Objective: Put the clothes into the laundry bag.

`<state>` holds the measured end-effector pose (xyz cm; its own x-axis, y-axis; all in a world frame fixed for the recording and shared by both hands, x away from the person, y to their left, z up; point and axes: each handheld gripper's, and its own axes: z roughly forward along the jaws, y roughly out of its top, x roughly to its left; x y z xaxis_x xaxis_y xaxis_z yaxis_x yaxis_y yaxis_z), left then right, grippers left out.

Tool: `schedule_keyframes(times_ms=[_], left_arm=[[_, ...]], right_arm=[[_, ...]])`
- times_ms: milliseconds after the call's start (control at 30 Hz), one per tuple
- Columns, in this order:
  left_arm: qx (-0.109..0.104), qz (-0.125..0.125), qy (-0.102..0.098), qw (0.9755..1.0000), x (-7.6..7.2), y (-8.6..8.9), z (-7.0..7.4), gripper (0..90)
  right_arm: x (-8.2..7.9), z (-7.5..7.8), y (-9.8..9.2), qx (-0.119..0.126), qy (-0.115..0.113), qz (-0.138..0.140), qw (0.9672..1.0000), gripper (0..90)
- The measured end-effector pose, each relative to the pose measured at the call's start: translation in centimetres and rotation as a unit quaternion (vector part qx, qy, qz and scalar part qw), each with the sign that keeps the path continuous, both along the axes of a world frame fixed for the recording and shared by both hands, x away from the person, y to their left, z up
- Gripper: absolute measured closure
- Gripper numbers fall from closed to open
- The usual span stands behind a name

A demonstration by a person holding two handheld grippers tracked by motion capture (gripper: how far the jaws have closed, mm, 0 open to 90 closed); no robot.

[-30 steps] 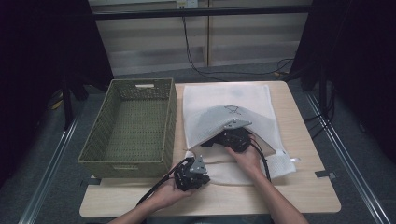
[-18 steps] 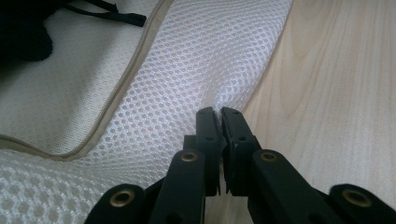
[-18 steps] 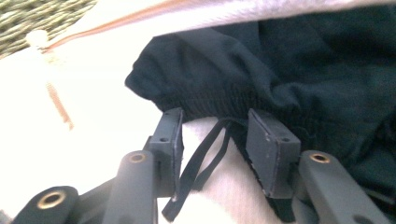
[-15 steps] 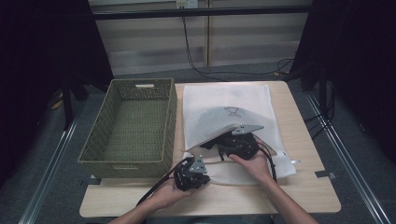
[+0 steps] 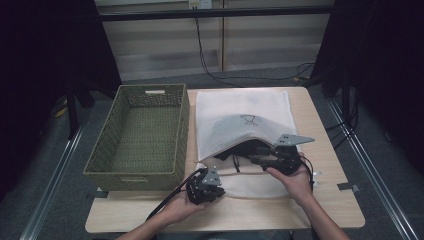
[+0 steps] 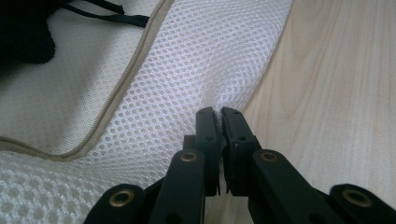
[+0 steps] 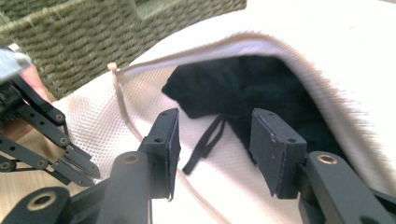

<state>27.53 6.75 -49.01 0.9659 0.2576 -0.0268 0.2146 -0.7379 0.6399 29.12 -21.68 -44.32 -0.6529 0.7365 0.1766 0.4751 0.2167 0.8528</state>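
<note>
- High view: white mesh laundry bag (image 5: 240, 107) lies flat on the wooden table (image 5: 320, 125), just right of the green wicker basket (image 5: 137, 135); bag mouth faces the near edge.
- Black garment (image 5: 245, 149) sits inside the bag mouth, under the raised upper layer, partly pushed in.
- Left gripper (image 5: 204, 186) at the bag's near-left corner, jaws pinched tight on the lower mesh edge; left gripper view shows the mesh (image 6: 187, 70) bunched right at the closed tips, zipper seam (image 6: 140, 70) running past.
- Right gripper (image 5: 257, 159) at the mouth, just beside the garment; its jaws have just been opening and now stand moderately wide, nothing gripped, a garment strap (image 7: 205, 140) and dark cloth lying beyond them, not clamped.
- Step, as I judge it: stuffing the garment into the bag; right has let go after a push, left anchors the bag.
- Next move likely needs: re-grab or nudge the loose strap and remaining cloth deeper, clear of the zipper, while left holds.
- Hard to tell: garment type, how much sits inside, hidden by the upper layer. Zipper pull not made out. Right gripper view blurred at the far edge; basket inside looks bare.
</note>
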Motion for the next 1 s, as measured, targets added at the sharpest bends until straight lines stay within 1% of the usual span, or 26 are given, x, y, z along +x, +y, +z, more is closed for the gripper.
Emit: schedule_keyframes(times_ms=[67, 100, 133, 233, 300, 367, 433, 467, 533, 567, 600, 700, 733, 767, 900, 1000], left_arm=[[0.0, 0.0, 0.0, 1.0, 0.0, 0.0, 0.0, 86.3], [0.0, 0.0, 0.0, 1.0, 0.0, 0.0, 0.0, 86.3], [0.0, 0.0, 0.001, 1.0, 0.0, 0.0, 0.0, 86.3], [0.0, 0.0, 0.0, 1.0, 0.0, 0.0, 0.0, 86.2], [0.0, 0.0, 0.0, 1.0, 0.0, 0.0, 0.0, 86.2], [0.001, -0.001, 0.0, 1.0, 0.0, 0.0, 0.0, 86.1], [0.0, -0.001, 0.001, 1.0, 0.0, 0.0, 0.0, 86.1], [-0.004, 0.0, 0.001, 1.0, 0.0, 0.0, -0.1, 86.0], [-0.004, 0.0, 0.001, 1.0, 0.0, 0.0, -0.1, 86.0], [-0.004, 0.0, 0.0, 1.0, 0.0, 0.0, -0.1, 86.0], [-0.004, 0.0, 0.001, 1.0, 0.0, 0.0, -0.1, 86.0], [-0.004, 0.0, 0.001, 1.0, 0.0, 0.0, -0.1, 85.9], [-0.004, 0.0, 0.001, 1.0, 0.0, 0.0, -0.1, 85.9], [-0.004, -0.001, 0.001, 1.0, 0.0, 0.0, -0.1, 85.8], [-0.004, -0.001, 0.001, 1.0, 0.0, 0.0, -0.1, 85.7], [-0.001, -0.001, 0.001, 1.0, 0.0, 0.0, 0.0, 85.7]], right_arm=[[-0.2, 0.7, -0.8, 0.01, -0.008, -0.005, 0.9999, 51.9], [-0.3, 1.1, -1.2, 0.011, -0.01, -0.007, 0.9999, 51.5], [-0.4, 1.5, -1.7, 0.012, -0.018, -0.013, 0.9997, 51.0], [-0.4, 2.1, -2.6, 0.015, -0.025, -0.026, 0.9992, 48.7], [-0.2, 2.4, -3.1, 0.014, -0.025, -0.038, 0.9989, 47.3], [0.1, 2.5, -3.4, 0.009, -0.032, -0.053, 0.998, 45.8], [0.2, 2.5, -3.5, 0.01, -0.031, -0.054, 0.998, 44.7], [0.8, 2.2, -3.2, -0.002, -0.027, -0.052, 0.9983, 42.8], [1.3, 1.9, -2.9, -0.009, -0.02, -0.044, 0.9988, 41.5], [1.6, 1.8, -2.6, -0.019, -0.022, -0.046, 0.9985, 41.0], [1.9, 1.7, -2.4, -0.024, -0.024, -0.047, 0.9983, 40.8], [3.0, 1.8, -2.0, -0.022, -0.024, -0.044, 0.9985, 39.4], [3.0, 1.8, -2.0, -0.022, -0.024, -0.044, 0.9985, 39.4], [3.7, 2.0, -1.5, -0.024, -0.025, -0.039, 0.9986, 39.4], [4.9, 2.3, -0.3, -0.028, -0.027, -0.028, 0.9989, 40.9], [5.6, 2.1, 0.7, -0.044, -0.019, -0.021, 0.9986, 42.6]])
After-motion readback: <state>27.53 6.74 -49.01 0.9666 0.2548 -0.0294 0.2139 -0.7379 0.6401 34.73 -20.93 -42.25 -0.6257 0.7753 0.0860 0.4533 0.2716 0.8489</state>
